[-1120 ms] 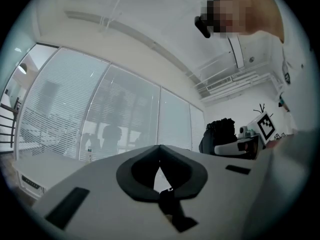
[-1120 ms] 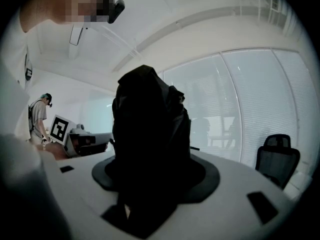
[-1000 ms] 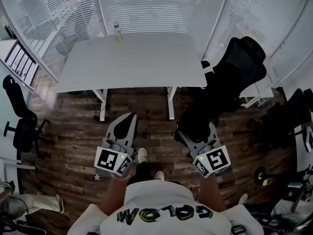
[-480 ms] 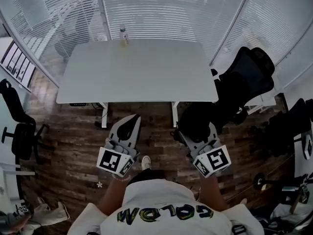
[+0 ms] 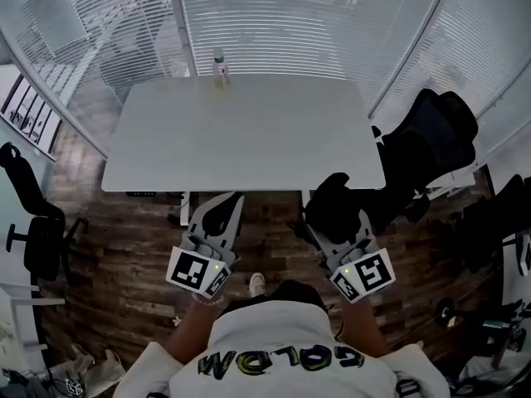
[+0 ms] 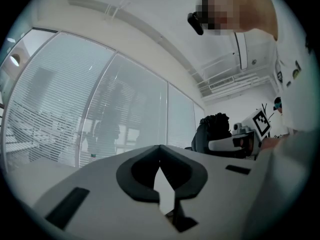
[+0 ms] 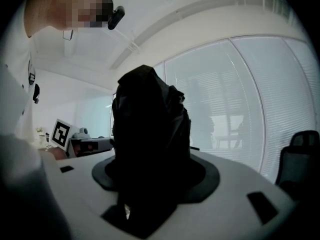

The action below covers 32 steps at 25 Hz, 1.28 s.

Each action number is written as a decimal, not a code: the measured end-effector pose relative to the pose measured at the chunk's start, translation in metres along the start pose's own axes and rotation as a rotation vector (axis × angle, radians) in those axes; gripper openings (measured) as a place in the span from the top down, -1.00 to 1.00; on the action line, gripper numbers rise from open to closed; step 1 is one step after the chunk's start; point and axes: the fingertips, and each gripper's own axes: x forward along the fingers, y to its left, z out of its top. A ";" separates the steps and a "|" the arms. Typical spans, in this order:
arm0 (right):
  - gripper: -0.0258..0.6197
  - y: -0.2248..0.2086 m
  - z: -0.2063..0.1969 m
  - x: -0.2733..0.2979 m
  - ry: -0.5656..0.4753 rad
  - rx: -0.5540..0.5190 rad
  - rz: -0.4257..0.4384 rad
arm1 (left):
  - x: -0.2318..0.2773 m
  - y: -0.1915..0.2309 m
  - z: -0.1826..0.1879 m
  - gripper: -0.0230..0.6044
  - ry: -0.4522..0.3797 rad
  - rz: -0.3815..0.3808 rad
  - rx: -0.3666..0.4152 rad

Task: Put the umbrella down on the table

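Note:
A folded black umbrella (image 5: 334, 208) sits bunched between the jaws of my right gripper (image 5: 333, 219), which is shut on it. In the right gripper view the umbrella (image 7: 150, 134) fills the space between the jaws and hides the fingertips. My left gripper (image 5: 231, 201) is shut with nothing in it; in its own view the left gripper (image 6: 160, 150) shows its jaws meeting at the tip. Both grippers point level, side by side, just short of the near edge of the white table (image 5: 241, 139).
A small bottle (image 5: 219, 66) stands at the table's far edge. A black office chair (image 5: 431, 139) stands at the table's right end, and another chair (image 5: 37, 222) is at the far left. Glass walls with blinds rise behind the table. Wooden floor lies underfoot.
I have walked forward: the table has come nearer and its near edge now lies just ahead of both grippers. The umbrella stays held in the right gripper.

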 end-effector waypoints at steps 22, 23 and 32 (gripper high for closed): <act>0.13 -0.124 -0.009 0.112 -0.003 0.019 -0.010 | 0.140 0.082 -0.021 0.89 0.004 0.023 -0.005; 0.13 -0.134 -0.009 0.117 -0.003 0.022 -0.013 | 0.151 0.085 -0.022 0.89 0.005 0.023 -0.004; 0.13 -0.229 -0.007 0.164 0.004 0.030 -0.022 | 0.254 0.108 -0.028 0.89 0.001 0.028 -0.010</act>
